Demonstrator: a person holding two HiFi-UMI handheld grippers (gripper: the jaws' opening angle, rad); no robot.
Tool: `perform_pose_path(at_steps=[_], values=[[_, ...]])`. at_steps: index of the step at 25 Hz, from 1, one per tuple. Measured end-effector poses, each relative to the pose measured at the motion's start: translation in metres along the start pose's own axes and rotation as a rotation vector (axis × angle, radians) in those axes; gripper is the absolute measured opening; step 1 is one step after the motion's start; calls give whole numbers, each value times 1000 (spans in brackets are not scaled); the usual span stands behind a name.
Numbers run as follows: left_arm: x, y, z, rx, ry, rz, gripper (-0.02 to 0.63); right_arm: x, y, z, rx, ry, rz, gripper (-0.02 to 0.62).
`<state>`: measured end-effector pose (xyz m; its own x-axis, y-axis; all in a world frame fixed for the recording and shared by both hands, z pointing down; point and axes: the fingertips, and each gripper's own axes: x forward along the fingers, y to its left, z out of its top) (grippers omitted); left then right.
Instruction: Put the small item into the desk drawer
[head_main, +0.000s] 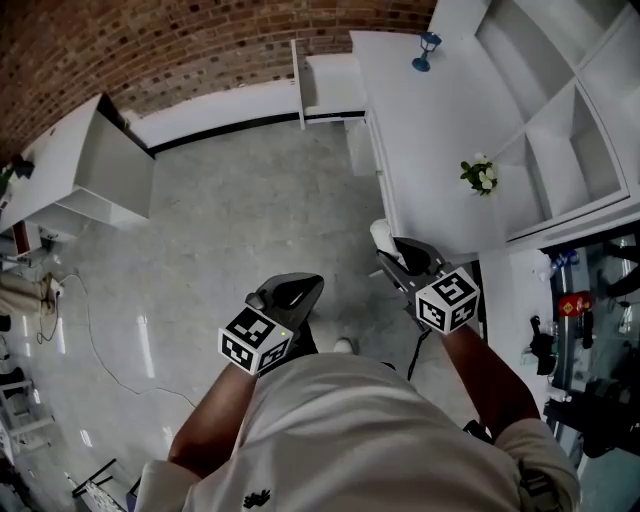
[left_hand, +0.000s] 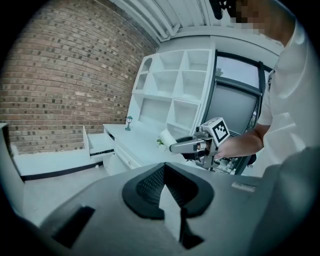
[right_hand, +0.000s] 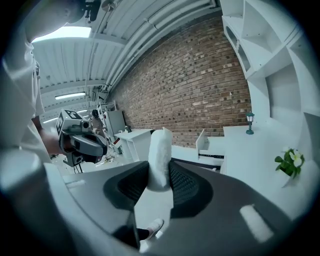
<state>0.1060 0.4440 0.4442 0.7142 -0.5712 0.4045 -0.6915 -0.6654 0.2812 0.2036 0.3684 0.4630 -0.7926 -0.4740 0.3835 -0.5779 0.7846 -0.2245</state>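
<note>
1. One white cabinet (head_main: 95, 160) stands at far left against the brick wall (head_main: 150, 50). Grey floor (head_main: 250, 200) lies between it and the desk, with a thin cable (head_main: 100, 345) trailing across it at the left side.
2. Left tool (head_main: 297, 286): held low over the floor in front of the person, well apart from the desk. Its own view shows the jaws drawn together at the tips, with nothing between them.
3. Drawer (head_main: 325, 85): stands pulled out at the far end of the desk, close to the brick wall. Its inside is white; contents cannot be made out.
4. Right tool (head_main: 393, 253): held level with the left tool and to its right, just beside the desk's near corner. Its jaws are clamped on the small item (head_main: 383, 236), a white, soft-looking roll. The roll stands between the pads with its upper end projecting past the tips.
5. Small item, location: in the right tool's grip, in the air by the near corner of the desk. It is well apart from the drawer and not in it.
6. Desk (head_main: 430, 130): white top running away from the person toward the wall. A small blue lantern (head_main: 427, 48) stands at its far end. A small plant with white flowers (head_main: 480, 176) stands nearer the person, toward the right edge.
7. White shelf unit (head_main: 560, 130): stands along the right side of the desk, with open compartments facing the desk top.
</note>
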Motion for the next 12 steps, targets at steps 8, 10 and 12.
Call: perform_pose_path(at_steps=[8,10,12], values=[[4,106,48,50,13,-61,5,84,-39,56,2,8,-82,138],[6,131,59,63,13,-77,5,105,-49,71,-2,10,-98,138],[9,153,67,70,16,-95,5,124,-58,83,-8,14,-114,138]])
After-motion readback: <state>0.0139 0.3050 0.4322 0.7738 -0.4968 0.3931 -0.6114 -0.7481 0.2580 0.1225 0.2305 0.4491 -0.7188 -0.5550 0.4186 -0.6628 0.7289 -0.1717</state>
